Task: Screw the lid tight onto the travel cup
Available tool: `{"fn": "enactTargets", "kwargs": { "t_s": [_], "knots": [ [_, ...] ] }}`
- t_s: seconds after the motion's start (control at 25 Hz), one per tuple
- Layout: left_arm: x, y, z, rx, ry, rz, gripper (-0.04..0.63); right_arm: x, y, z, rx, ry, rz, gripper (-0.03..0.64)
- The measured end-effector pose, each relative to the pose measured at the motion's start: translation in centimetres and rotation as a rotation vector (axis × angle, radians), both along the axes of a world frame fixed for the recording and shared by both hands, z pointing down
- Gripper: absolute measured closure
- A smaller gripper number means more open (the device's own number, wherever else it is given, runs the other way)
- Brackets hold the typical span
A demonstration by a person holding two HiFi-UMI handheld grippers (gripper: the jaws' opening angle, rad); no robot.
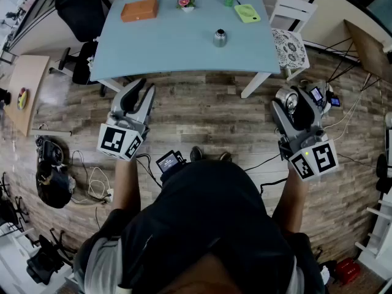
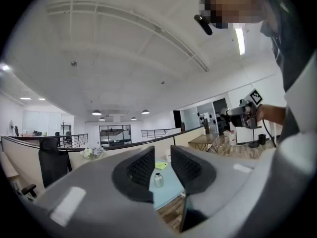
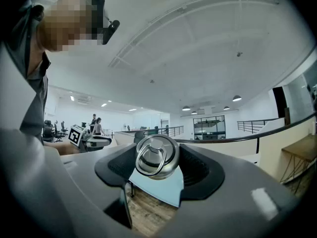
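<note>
Steel lid point(image 3: 157, 157), round and shiny, bears a loop handle.

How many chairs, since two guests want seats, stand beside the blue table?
2: a black office chair at the table's far left corner, and a white chair with a patterned cushion at its right end. Others may be out of view.

Both handheld units are recorded as light grey moulded shells: left gripper point(image 1: 145, 89), right gripper point(image 1: 293, 95). Black ribbed pads point(image 2: 140, 168) are fitted inside the jaws. A black-and-white marker cube point(image 1: 119, 141) is mounted on each, at 9 and 3 o'clock. A dark shirt point(image 1: 214, 225) with a grey short sleeve point(image 1: 101, 265) is worn, and black shoes point(image 1: 196, 154) are noted.
</note>
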State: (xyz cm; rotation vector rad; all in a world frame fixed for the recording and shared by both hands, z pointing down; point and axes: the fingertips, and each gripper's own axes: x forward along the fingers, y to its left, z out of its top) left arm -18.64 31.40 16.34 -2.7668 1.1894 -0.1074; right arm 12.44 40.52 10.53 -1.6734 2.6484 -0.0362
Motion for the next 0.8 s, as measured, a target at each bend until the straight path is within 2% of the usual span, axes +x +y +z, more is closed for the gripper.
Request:
{"fn": "enactTargets", "kwargs": {
  "t_s": [0.6, 0.8],
  "knots": [
    [-3.0, -2.1, 1.3, -0.018, 0.007, 0.040, 0.436, -3.3, -1.4, 0.8, -0.019, 0.007, 0.036, 0.351],
    [-3.6, -3.3, 1.7, -0.021, 0.014, 0.067, 0.437, -4.7, -2.3, 1.0, -0.025, -0.029, 0.039, 0.351]
  ]
}}
